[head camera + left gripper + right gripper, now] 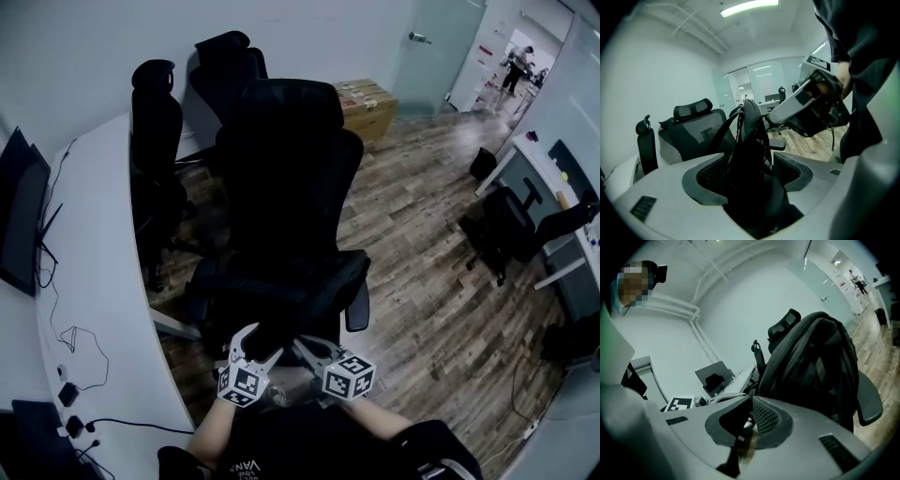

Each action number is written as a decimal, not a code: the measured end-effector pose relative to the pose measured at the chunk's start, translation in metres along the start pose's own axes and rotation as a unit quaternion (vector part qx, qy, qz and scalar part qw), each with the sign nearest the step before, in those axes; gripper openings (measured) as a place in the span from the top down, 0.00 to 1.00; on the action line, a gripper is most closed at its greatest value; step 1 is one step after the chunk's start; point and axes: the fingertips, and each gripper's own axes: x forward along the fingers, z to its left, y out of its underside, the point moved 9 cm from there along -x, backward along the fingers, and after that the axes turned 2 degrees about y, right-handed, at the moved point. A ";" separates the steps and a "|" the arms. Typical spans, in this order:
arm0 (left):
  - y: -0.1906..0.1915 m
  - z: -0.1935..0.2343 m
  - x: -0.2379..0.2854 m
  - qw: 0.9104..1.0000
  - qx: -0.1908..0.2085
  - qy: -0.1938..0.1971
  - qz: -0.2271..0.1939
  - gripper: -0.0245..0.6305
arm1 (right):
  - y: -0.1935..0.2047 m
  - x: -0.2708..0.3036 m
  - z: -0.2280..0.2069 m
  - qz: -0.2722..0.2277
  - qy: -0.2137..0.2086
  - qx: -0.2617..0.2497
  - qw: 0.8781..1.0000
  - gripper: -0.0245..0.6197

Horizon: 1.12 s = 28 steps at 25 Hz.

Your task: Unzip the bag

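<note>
— Wood flooring and a curved white desk are showing. Where is the bag sitting?
— The black bag is standing upright on the office chair.
— And the grippers?
— The left gripper is gaping wide with the bag between its jaws. The right gripper is pinching almost closed, perhaps on a zip tab, but it is too dim to tell.

Black bag between the left gripper's wide-apart jaws, right gripper beyond, office chair behind
</note>
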 end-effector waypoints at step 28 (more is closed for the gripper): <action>-0.049 0.016 0.080 0.998 0.009 -0.056 0.035 0.73 | -0.114 -0.030 -0.049 -0.009 -0.050 -0.025 0.998 0.88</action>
